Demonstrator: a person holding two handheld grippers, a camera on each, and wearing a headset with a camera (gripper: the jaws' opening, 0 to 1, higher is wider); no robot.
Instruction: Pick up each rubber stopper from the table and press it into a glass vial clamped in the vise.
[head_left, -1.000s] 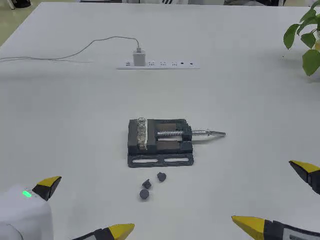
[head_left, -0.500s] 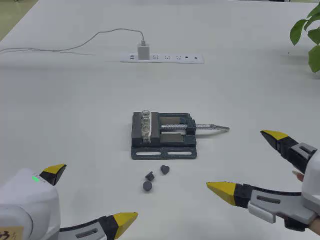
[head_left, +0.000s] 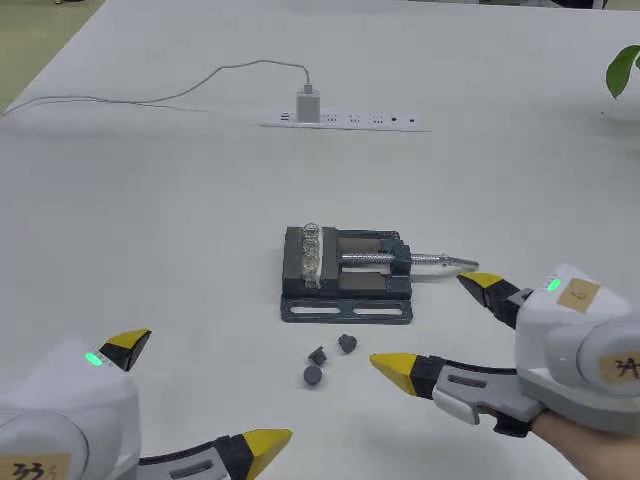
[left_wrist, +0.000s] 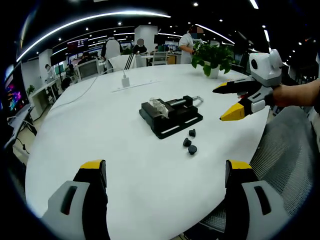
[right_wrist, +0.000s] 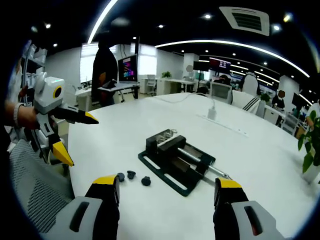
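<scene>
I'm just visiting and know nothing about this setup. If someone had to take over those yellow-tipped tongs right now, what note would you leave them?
Left tongs: open, empty, held above the table on the near left.
Right tongs: open, empty, hovering just right of the stoppers.
Things: three rubber stoppers lie loose on the table in front of the vise. The glass vials stand clamped at the vise's left end.
Done: nothing yet; no stopper is picked up, and the vials look open.
Left: pick up each stopper and press it into a vial.
</scene>
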